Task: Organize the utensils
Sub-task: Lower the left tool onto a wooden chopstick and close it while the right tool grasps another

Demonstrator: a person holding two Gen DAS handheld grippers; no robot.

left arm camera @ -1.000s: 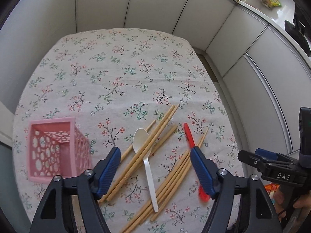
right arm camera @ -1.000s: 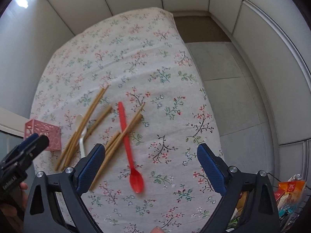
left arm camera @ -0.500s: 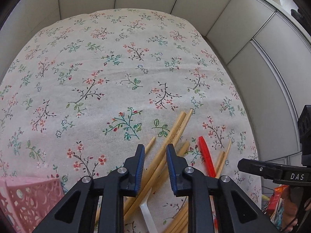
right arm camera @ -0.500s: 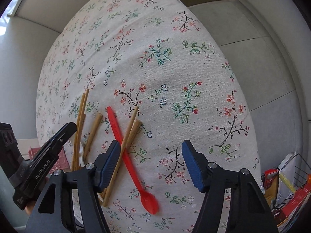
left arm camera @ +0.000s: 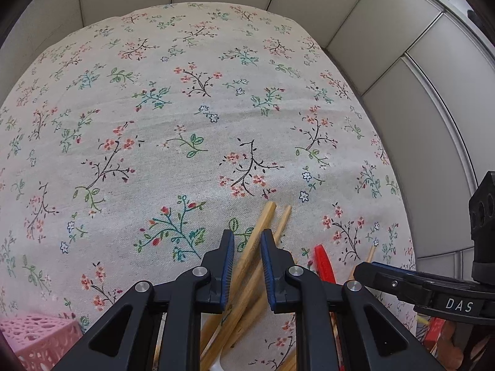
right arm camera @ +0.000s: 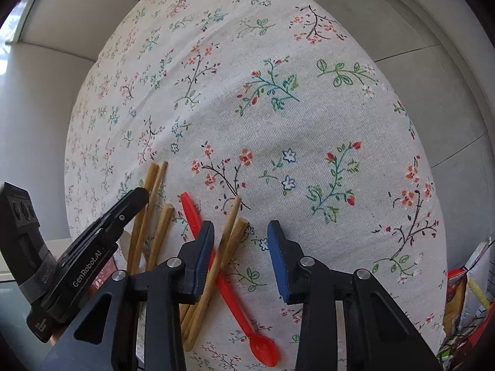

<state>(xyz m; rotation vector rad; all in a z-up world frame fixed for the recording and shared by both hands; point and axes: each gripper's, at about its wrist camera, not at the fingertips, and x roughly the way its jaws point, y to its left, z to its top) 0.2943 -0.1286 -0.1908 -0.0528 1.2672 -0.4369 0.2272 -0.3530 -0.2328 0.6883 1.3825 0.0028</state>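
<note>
Several wooden chopsticks [left arm camera: 266, 225] lie crossed on the floral tablecloth [left arm camera: 185, 108]. My left gripper [left arm camera: 246, 249] is low over them, its blue pads narrowed around two chopsticks with small gaps still showing. A red spoon [right arm camera: 230, 293] lies among more chopsticks [right arm camera: 230, 232] in the right wrist view. My right gripper [right arm camera: 241, 247] is open, straddling the red spoon's handle and two chopsticks. A white spoon is mostly hidden under the left gripper. The left gripper's body [right arm camera: 92, 247] shows at the left of the right wrist view.
A pink perforated basket [left arm camera: 34, 337] stands at the near left of the table. The table's right edge drops to a grey floor [right arm camera: 433, 77]. Snack packets [right arm camera: 464, 303] sit in a rack at the lower right. White cabinet panels [left arm camera: 402, 61] stand behind.
Both grippers have dropped close to the table. The left jaws have closed from wide open to a narrow gap around two chopsticks. The right jaws have narrowed over the red spoon.
</note>
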